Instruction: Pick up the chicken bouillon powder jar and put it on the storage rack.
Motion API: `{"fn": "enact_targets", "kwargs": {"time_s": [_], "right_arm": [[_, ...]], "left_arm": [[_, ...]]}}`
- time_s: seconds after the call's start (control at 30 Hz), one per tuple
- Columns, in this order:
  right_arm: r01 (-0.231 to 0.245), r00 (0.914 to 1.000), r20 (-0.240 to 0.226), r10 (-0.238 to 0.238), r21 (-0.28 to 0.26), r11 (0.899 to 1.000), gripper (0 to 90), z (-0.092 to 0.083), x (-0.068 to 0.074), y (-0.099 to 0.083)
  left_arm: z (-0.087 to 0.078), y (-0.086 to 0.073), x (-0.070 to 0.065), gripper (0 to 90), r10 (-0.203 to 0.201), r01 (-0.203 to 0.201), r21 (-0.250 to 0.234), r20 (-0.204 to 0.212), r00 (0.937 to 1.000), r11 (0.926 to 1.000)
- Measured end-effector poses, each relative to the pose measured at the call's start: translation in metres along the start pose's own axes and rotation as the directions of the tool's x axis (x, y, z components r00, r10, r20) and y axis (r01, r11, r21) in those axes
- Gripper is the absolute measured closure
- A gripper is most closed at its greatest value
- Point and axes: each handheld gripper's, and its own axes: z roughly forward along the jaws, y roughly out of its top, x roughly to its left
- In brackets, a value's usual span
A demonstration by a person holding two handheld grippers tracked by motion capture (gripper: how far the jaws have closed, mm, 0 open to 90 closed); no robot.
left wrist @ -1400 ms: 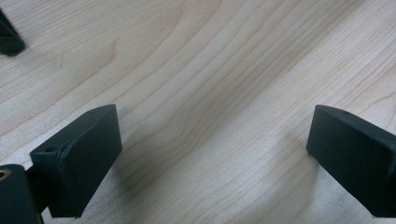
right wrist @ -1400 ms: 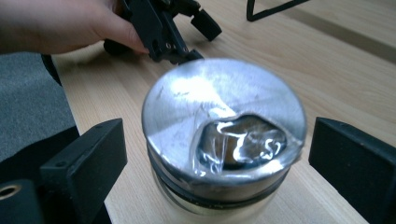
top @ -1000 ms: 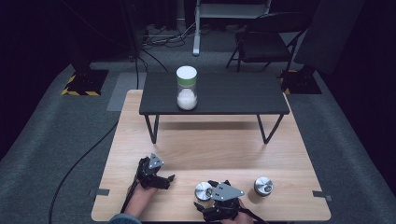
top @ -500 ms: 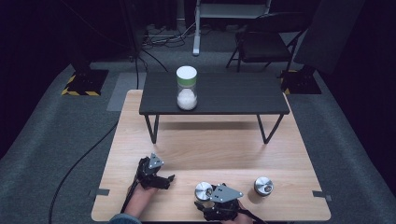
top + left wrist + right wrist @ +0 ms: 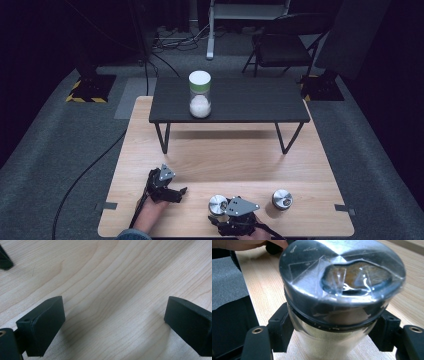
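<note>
Pale wood grain running under everything, a wooden table (image 5: 225, 160) filling the lower half of the high view. Low in that view, just right of centre: the right gripper (image 5: 220, 216) clenching a small metal jar (image 5: 218, 204), jaws having just been closing with the jar between them. In the right gripper view, centre frame: the same metal jar (image 5: 337, 297) standing upright on the wood, shiny lid facing the lens, glass body pinched on both sides by the black pads (image 5: 280, 330). To the lower left in the high view: the left gripper (image 5: 172, 192) lying low over the boards, well apart from the jar. In the left gripper view: the left gripper (image 5: 112, 322) standing released, black blocks far apart at the left and right edges, bare wood between. Toward the lower right of the high view: a second metal jar (image 5: 282, 199) standing alone, near the first. Across the middle: a low black bench (image 5: 250, 102) resting on the table. On its left part: a tall clear canister (image 5: 200, 94) sitting upright, white lid on top, white contents at the bottom.
</note>
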Motion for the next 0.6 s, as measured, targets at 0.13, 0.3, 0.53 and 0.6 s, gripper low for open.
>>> {"fn": "enact_targets", "kwargs": {"time_s": [0.13,0.3,0.53,0.6], "right_arm": [[-0.002,1.0,-0.007,0.002,0.008,1.0,30.0,0.0,-0.002,0.003],[-0.01,0.9999,-0.012,0.01,0.013,1.0,30.1,-0.002,-0.005,0.007],[-0.007,1.0,-0.004,0.007,0.005,1.0,30.0,-0.009,-0.007,0.014],[0.007,1.0,0.004,-0.007,0.008,1.0,30.1,-0.012,-0.007,0.019]], "left_arm": [[0.0,0.0,0.0,3.2,0.0,0.0,0.0,0.0,1.0,1.0],[0.0,0.0,0.0,3.2,0.0,0.0,0.0,0.0,1.0,1.0],[0.0,0.0,0.0,3.1,-0.002,0.002,0.001,0.0,1.0,1.0],[0.0,0.0,0.0,3.1,-0.005,0.005,0.0,0.0,1.0,1.0]]}}
